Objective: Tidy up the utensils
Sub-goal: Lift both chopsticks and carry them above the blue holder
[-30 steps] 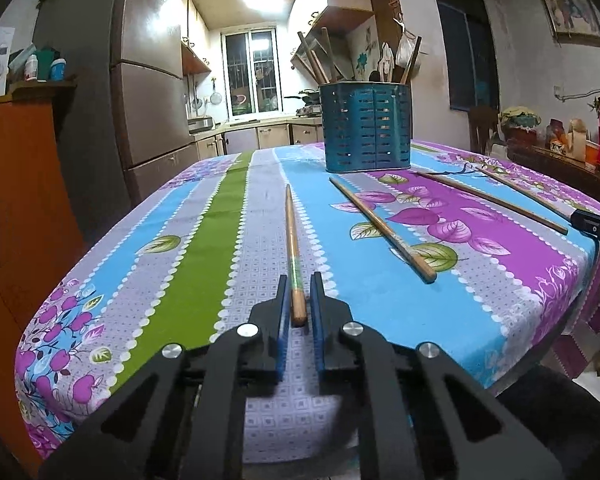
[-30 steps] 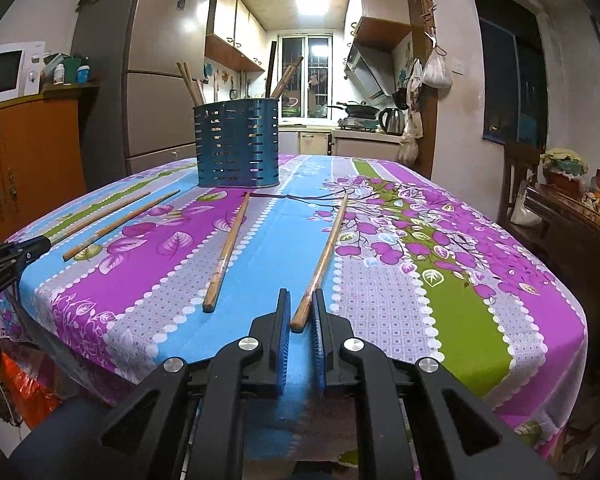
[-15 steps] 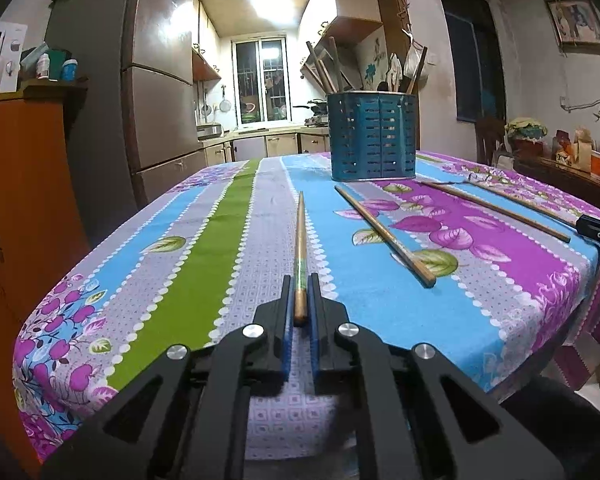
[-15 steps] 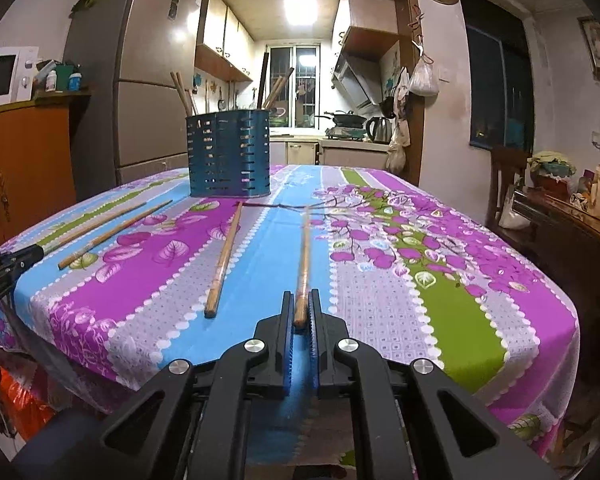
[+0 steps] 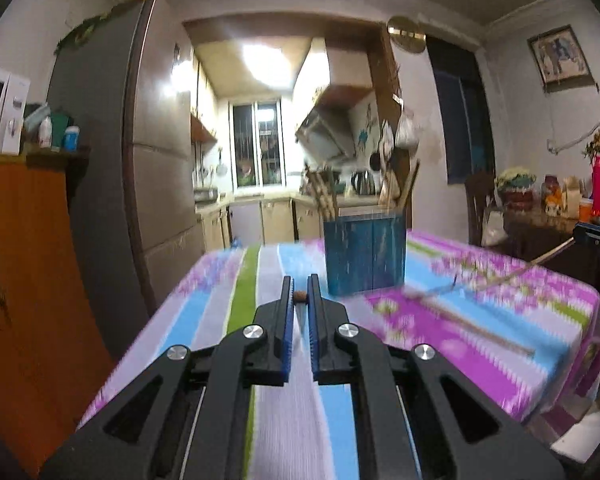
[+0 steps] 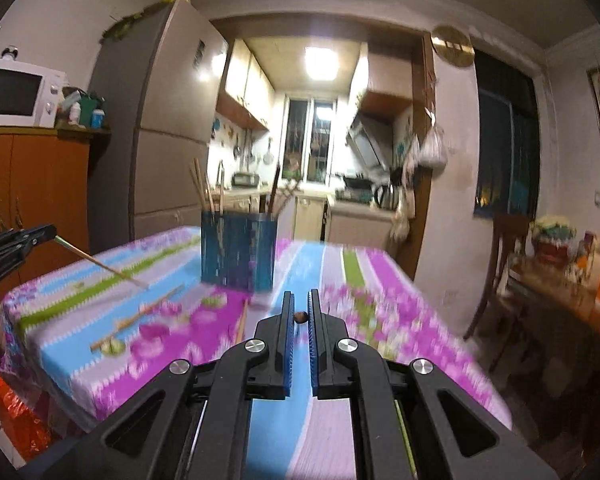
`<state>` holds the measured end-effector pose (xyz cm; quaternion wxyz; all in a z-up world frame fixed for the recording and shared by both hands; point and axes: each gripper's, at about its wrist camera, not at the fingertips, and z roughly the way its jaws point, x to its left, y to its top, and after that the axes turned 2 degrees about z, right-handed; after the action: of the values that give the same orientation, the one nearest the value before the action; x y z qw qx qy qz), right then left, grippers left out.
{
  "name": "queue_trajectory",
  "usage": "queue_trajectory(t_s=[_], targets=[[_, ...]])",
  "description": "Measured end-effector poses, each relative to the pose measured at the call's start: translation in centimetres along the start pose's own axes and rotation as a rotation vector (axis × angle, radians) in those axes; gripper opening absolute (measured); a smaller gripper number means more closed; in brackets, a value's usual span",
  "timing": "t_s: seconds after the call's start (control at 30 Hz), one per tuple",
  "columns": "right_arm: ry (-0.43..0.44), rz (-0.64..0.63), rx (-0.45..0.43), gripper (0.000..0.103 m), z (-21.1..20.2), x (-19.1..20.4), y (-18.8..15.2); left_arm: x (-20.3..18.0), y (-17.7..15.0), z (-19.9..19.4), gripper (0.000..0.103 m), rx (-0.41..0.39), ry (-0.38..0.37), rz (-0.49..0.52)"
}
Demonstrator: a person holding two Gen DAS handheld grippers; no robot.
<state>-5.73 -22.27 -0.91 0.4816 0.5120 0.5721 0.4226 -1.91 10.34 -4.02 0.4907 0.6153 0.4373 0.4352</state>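
Two chopsticks are off the cloth, one pinched in each claw: the left gripper (image 5: 299, 295) clamps a chopstick (image 5: 299, 295) seen end-on as a brown dot between its blue pads, and the right gripper (image 6: 300, 316) holds its own chopstick (image 6: 300, 317) the same way. Two more loose sticks (image 6: 140, 318) lie on the tablecloth (image 6: 180, 356), near the blue holder (image 6: 238, 254), which stands farther back with several utensils already upright in it. By my reckoning the job is mid-way: two sticks lifted but not yet dropped in, two left to collect. The end-on views hide each held stick's length; only the opposite camera shows it, the left one's shaft (image 6: 100, 266) slanting down toward the table and the right one's shaft (image 5: 548, 256) likewise.
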Motion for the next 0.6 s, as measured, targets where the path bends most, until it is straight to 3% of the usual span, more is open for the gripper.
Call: queue_trajectory(t_s=[0.17,0.6], targets=[[0.059,-0.012,-0.030,0.008,1.7,-1.2,4.4,0.1,3.7,2.6,0.005,-0.029,-0.020,-0.009],[0.150,0.022,0.113,0.008,9.9,-3.2,10.3,-1.1,9.7,8.9,0.005,0.040,-0.045,0.016]])
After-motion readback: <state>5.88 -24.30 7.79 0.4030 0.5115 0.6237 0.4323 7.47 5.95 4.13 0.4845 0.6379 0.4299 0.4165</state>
